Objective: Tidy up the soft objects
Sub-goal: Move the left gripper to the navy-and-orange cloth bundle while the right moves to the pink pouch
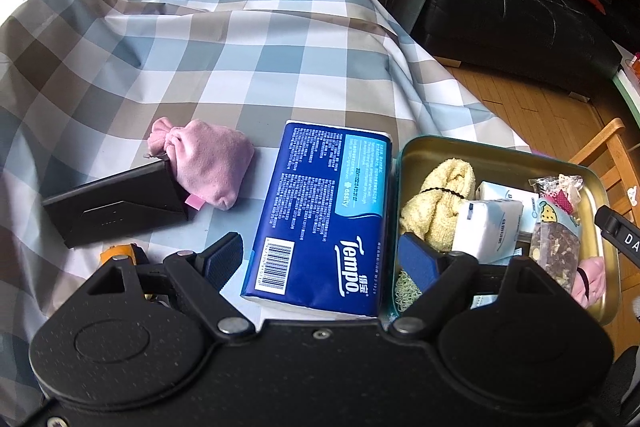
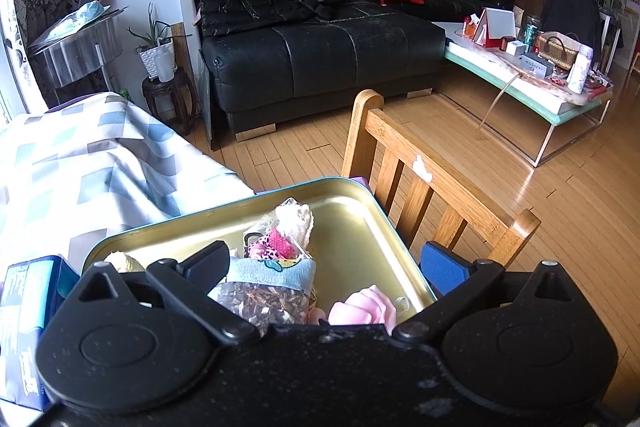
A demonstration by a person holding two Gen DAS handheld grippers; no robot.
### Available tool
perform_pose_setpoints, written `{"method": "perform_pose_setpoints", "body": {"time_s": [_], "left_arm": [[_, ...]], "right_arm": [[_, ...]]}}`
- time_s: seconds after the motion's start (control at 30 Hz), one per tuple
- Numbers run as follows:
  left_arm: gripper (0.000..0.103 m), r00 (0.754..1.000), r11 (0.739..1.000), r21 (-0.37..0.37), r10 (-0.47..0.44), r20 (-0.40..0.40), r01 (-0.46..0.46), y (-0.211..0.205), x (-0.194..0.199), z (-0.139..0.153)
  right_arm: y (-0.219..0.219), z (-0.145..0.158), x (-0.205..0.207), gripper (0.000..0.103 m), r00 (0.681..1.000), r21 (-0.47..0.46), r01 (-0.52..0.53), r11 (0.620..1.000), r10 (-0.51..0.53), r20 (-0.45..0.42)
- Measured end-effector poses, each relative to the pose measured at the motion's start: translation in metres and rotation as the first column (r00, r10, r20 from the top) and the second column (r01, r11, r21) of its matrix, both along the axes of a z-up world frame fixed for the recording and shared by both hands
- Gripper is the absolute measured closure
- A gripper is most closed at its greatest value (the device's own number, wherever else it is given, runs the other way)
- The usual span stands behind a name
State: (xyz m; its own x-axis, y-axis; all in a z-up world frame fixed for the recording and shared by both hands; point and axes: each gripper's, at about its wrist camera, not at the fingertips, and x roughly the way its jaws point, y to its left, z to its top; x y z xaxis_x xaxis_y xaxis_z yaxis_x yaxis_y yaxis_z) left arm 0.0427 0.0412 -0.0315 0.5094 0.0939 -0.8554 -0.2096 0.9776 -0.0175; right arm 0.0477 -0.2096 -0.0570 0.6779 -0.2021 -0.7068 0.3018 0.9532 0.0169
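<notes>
A blue Tempo tissue pack (image 1: 320, 215) lies on the checked tablecloth (image 1: 240, 59), between the spread fingers of my open left gripper (image 1: 320, 263). A pink cloth pouch (image 1: 208, 163) lies to its left. A gold metal tin (image 1: 500, 155) on the right holds a yellow towel (image 1: 436, 203), small white tissue packs (image 1: 488, 227), a dried-flower sachet (image 1: 556, 247) and a pink item (image 1: 592, 279). My right gripper (image 2: 324, 267) is open and empty above the tin (image 2: 360, 227), over the sachet (image 2: 268, 299) and pink item (image 2: 364, 307).
A black wedge-shaped stand (image 1: 116, 203) sits left of the pouch. A wooden chair (image 2: 420, 183) stands beside the table's right edge. A black sofa (image 2: 320, 43) and a cluttered coffee table (image 2: 532, 75) are beyond, on the wooden floor.
</notes>
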Motion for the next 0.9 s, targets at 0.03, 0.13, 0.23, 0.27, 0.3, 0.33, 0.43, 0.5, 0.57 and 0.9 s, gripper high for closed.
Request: {"method": "perform_pose_setpoints", "body": {"time_s": [0.03,0.13,0.23,0.27,0.3,0.33,0.43,0.5,0.57,0.9], "left_arm": [[0.022,1.000,1.000,0.005,0.007,0.001,-0.007,0.001,-0.001,0.000],[0.022,0.999,0.999,0.016,0.032,0.005,-0.032,0.006,-0.005,0.001],[0.022,0.999,0.998,0.026,0.054,-0.005,-0.053,0.013,-0.008,0.000],[0.022,0.998,0.998,0.027,0.061,-0.008,-0.061,0.016,-0.009,0.000],[0.022,0.997,0.997,0.027,0.072,-0.010,-0.071,0.020,-0.011,0.000],[0.021,0.997,0.996,0.027,0.082,-0.013,-0.081,0.024,-0.012,0.001],[0.020,0.992,0.992,0.026,0.122,-0.026,-0.121,0.037,-0.017,0.000],[0.020,0.987,0.988,0.017,0.156,-0.037,-0.156,0.049,-0.022,-0.001],[0.020,0.981,0.982,0.010,0.188,-0.054,-0.187,0.062,-0.027,-0.003],[0.020,0.929,0.936,0.034,0.353,-0.109,-0.351,0.131,-0.047,-0.013]], "right_arm": [[0.000,0.000,0.001,0.001,1.000,0.002,-0.003,1.000,0.003,-0.005],[0.000,-0.001,0.004,0.001,1.000,0.006,-0.010,1.000,0.010,-0.023],[0.000,-0.001,0.004,0.001,1.000,0.007,-0.011,1.000,0.011,-0.025],[0.000,-0.001,0.004,0.001,1.000,0.008,-0.011,1.000,0.011,-0.026],[0.000,-0.001,0.004,0.001,1.000,0.011,-0.012,1.000,0.012,-0.027],[0.000,0.000,0.004,0.001,1.000,0.016,-0.013,1.000,0.013,-0.028],[-0.002,-0.001,0.005,0.001,0.999,0.033,-0.011,0.999,0.012,-0.030],[-0.004,-0.001,0.007,0.001,0.999,0.049,-0.009,0.999,0.011,-0.039],[-0.006,-0.001,0.008,0.001,0.999,0.063,-0.006,0.998,0.009,-0.047],[0.003,0.000,0.011,0.001,0.997,0.028,-0.019,0.999,0.021,-0.074]]}}
